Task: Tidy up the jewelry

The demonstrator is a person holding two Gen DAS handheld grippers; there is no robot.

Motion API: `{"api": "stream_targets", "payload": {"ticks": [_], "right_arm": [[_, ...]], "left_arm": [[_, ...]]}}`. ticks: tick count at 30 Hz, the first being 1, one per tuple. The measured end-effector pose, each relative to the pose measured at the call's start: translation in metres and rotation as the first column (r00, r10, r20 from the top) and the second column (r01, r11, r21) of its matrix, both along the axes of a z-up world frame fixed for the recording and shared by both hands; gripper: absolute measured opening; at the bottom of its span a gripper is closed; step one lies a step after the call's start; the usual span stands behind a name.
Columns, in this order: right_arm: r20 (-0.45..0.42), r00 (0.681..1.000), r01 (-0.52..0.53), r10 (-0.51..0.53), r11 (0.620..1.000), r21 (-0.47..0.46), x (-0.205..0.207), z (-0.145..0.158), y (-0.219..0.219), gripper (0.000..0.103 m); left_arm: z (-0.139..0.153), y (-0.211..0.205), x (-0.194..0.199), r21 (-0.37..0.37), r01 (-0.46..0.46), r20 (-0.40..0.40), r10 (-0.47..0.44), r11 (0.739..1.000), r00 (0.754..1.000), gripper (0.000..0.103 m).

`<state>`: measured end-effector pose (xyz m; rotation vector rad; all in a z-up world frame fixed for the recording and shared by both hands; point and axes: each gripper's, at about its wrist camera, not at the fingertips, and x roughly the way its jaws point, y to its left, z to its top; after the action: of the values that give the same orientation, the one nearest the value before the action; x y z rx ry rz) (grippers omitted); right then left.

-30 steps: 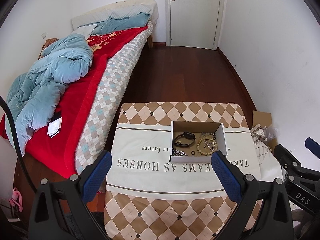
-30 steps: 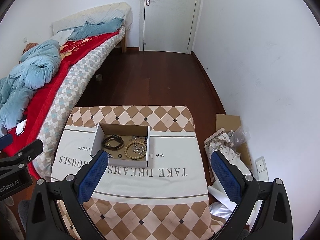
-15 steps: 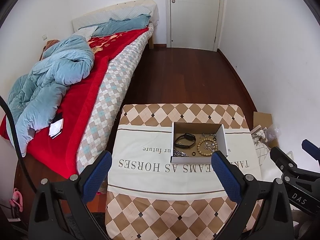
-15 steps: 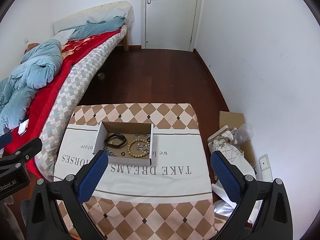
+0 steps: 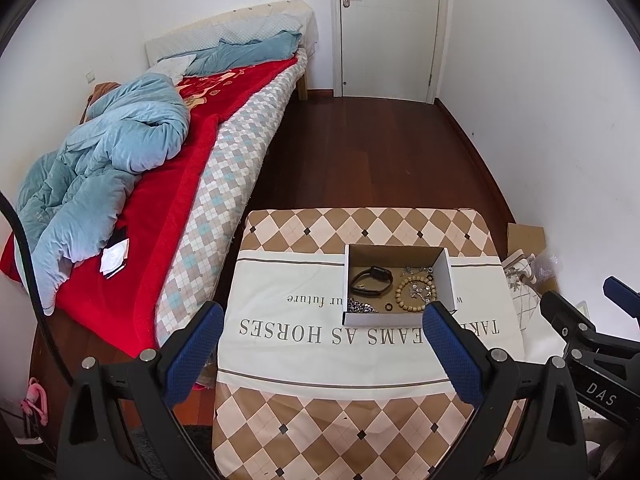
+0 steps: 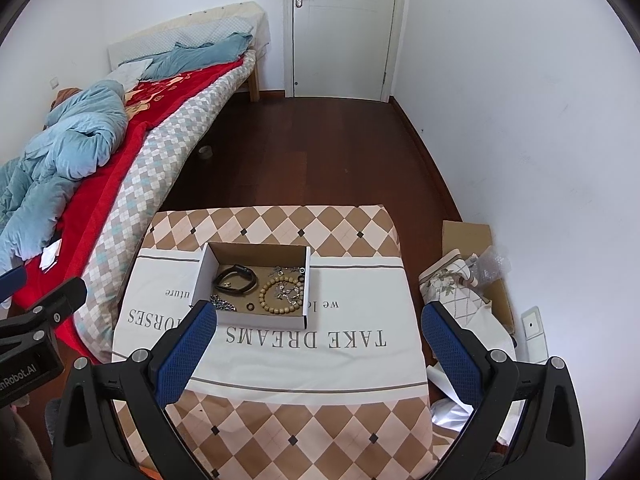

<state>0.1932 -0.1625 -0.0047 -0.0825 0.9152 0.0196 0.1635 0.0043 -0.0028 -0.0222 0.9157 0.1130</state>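
Note:
A shallow white cardboard box (image 5: 446,280) (image 6: 307,288) sits on a checked cloth-covered table (image 5: 320,344) (image 6: 312,360). In it lie a black wristband (image 5: 370,280) (image 6: 236,279), a wooden bead bracelet (image 5: 412,294) (image 6: 278,296), a silver chain (image 5: 360,307) (image 6: 222,304), a small dark ring (image 5: 387,307) (image 6: 251,306) and silver charms (image 5: 418,271). My left gripper (image 5: 320,340) is open and empty, well above the table's near side. My right gripper (image 6: 316,338) is open and empty, likewise held high.
A bed (image 5: 168,184) with red and blue blankets stands left of the table. A dark wooden floor (image 5: 360,152) leads to a closed white door (image 5: 386,28). Cardboard and wrapping clutter (image 6: 468,280) lie by the right wall.
Both grippers have drifted slightly back and up, so the table and box appear a little lower and farther. Nothing has been touched.

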Motion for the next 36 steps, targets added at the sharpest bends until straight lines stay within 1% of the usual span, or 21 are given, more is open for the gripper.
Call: {"api": "stream_targets", "payload": {"ticks": [36], "right_arm": [[0.008,1.000,-0.012,0.012,1.000,0.004,-0.0003,0.0077,-0.0014,0.103]], "left_arm": [[0.0033,-0.0031,-0.0082,0.019,0.010,0.012,-0.010,1.000,1.000,0.101]]}}
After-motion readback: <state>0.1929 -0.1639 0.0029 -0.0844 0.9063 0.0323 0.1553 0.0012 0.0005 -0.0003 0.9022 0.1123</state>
